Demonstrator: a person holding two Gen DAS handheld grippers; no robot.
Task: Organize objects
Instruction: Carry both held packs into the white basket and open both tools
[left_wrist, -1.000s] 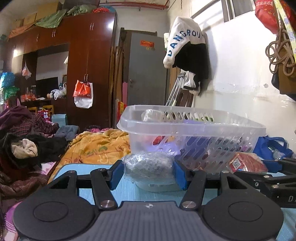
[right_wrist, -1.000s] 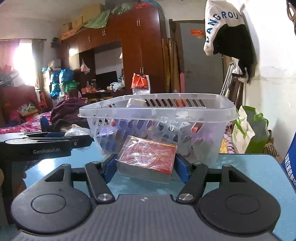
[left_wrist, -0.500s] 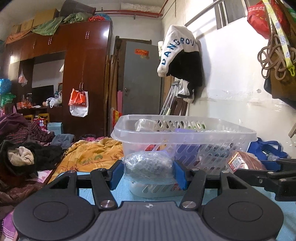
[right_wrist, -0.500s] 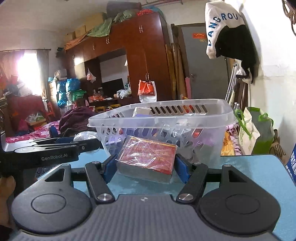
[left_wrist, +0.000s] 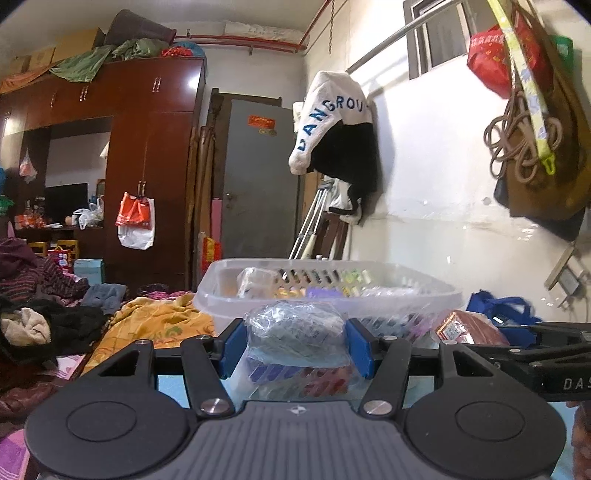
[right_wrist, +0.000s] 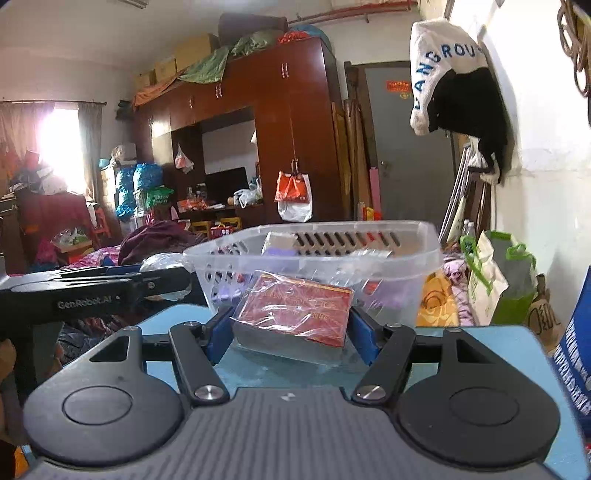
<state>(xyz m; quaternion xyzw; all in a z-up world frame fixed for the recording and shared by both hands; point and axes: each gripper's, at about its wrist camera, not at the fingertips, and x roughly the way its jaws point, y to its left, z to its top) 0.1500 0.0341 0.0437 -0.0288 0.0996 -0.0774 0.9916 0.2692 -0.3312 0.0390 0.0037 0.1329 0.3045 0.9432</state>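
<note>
Two wrist views look across a light blue tabletop (right_wrist: 480, 343) in a cluttered bedroom.

Left wrist view, from left to right: heaped clothing and an orange-yellow blanket (left_wrist: 159, 321) lie beyond the table edge, in front of a dark red-brown wardrobe (left_wrist: 147, 147) with an orange and white plastic bag (left_wrist: 135, 221) hanging from its door handle. In the centre, the left gripper (left_wrist: 295, 345) is clamped on a clear plastic bag of crumpled grey-blue material (left_wrist: 295, 332), its blue pads pressing both sides of the bag. Directly behind the bag stands a translucent plastic basket (left_wrist: 221, 295) with slotted walls, already holding several small packets. A grey door and a white and black garment lettered in blue hang behind it. At the right edge, the black arm of the other gripper reaches in, carrying a red box.

Right wrist view, from left to right: a bright window, then the left gripper's black arm (right_wrist: 92, 291) with its plastic bag near the basket's left corner. In the centre, the right gripper (right_wrist: 291, 332) is closed on a red box wrapped in clear film (right_wrist: 295, 308), blue pads against its two ends, the box tilted and held just in front of the basket's near wall. To the right, a green and white shopping bag (right_wrist: 495, 277) stands against the white wall.
</note>
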